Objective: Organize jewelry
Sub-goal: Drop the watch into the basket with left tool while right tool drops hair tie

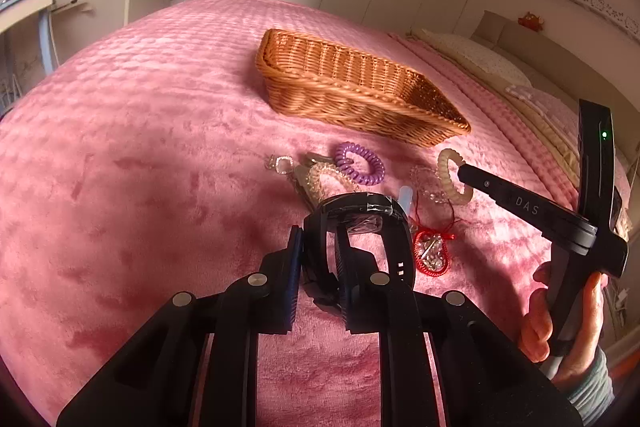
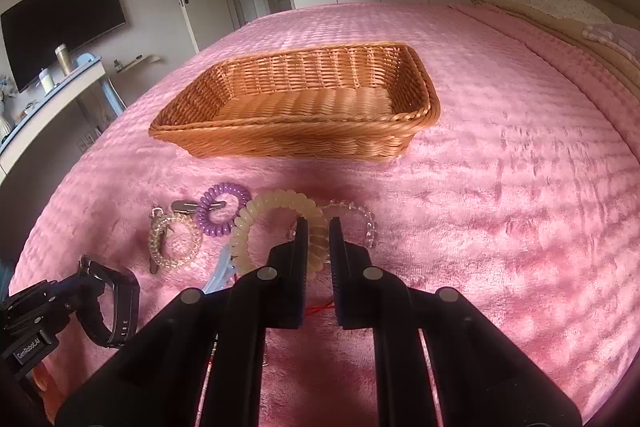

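Meanwhile left gripper point(image 1: 318, 247) clamped on black watch point(image 1: 360, 211), strap pinched between fingers above pink bedspread point(image 1: 140, 167). Right gripper point(image 2: 319, 227) closed around cream coil bracelet point(image 2: 276, 207). Purple coil point(image 2: 222, 205) and clear coil point(image 2: 175, 241) lie beside it. Wicker basket point(image 2: 280, 139) sits beyond.

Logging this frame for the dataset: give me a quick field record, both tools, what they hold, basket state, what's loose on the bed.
left tool: shut on black watch
right tool: shut on cream spiral hair tie
wicker basket: on the pink bedspread, interior shows nothing in it
loose on bed: purple spiral hair tie, clear spiral hair tie, clear bead bracelet, red cord bracelet
placed so far: none visible
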Motion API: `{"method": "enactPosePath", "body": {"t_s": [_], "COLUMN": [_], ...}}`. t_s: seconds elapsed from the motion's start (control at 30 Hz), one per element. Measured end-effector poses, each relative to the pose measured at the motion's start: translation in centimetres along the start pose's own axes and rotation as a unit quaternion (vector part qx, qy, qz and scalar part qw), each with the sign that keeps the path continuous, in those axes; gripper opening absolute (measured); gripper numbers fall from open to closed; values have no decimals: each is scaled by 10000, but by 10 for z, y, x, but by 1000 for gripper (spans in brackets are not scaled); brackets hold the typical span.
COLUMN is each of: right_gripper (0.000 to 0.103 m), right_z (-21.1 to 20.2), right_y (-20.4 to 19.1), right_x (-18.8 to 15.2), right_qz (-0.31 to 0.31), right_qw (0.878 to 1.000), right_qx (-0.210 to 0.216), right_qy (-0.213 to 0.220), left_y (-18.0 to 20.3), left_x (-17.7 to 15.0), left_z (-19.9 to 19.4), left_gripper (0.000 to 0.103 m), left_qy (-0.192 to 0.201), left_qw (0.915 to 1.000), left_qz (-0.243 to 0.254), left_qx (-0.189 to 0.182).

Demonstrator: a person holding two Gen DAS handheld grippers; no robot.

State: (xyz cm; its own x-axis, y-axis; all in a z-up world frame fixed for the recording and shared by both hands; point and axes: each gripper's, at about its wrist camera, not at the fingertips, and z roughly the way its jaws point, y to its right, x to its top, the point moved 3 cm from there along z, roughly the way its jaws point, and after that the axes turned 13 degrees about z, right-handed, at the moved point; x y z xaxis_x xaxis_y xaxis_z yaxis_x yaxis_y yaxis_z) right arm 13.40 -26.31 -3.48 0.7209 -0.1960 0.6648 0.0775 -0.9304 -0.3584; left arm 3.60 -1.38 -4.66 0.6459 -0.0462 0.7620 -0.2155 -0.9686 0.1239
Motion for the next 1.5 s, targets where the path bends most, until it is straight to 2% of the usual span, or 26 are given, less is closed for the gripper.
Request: {"method": "enactPosePath", "body": {"t_s": [0.2, 0.33, 0.47, 0.57, 0.73, 0.9, 1.07, 1.23, 1.4, 1.5], "right_gripper": [9, 9, 9, 9, 9, 9, 9, 10, 16, 26], "right_z": [-33, -48, -41, -16, 50, 106, 129, 123, 86, 55], "right_y": [-16, -33, -40, -36, -20, -3, 0, 3, 2, -3], "right_x": [16, 43, 76, 105, 133, 135, 124, 123, 119, 111], "right_qz": [-138, -323, -320, -217, 55, 221, 184, 227, 240, 182], "right_qw": [9991, 9972, 9965, 9974, 9992, 9956, 9933, 9938, 9971, 9990], "right_qx": [152, 185, 69, -135, -385, -703, -739, -682, -376, -147], "right_qy": [371, 646, 770, 669, 24, -571, -874, -843, -616, -377], "left_y": [0, -1, 0, -4, -14, -20, -27, -28, -35, -37], "left_x": [27, 62, 107, 144, 175, 175, 164, 166, 163, 153], "left_z": [-21, -25, -15, 18, 92, 143, 165, 145, 84, 47], "left_gripper": [10, 10, 10, 10, 10, 10, 11, 27, 34, 41], "left_qy": [432, 688, 824, 702, 263, -149, -440, -259, 227, 467], "left_qw": [9990, 9972, 9958, 9963, 9987, 9985, 9973, 9979, 9976, 9965], "left_qz": [94, 248, 373, 430, 425, 530, 577, 538, 459, 465], "left_qx": [-85, -149, -151, -236, -142, -36, -101, -244, -459, -514]}}
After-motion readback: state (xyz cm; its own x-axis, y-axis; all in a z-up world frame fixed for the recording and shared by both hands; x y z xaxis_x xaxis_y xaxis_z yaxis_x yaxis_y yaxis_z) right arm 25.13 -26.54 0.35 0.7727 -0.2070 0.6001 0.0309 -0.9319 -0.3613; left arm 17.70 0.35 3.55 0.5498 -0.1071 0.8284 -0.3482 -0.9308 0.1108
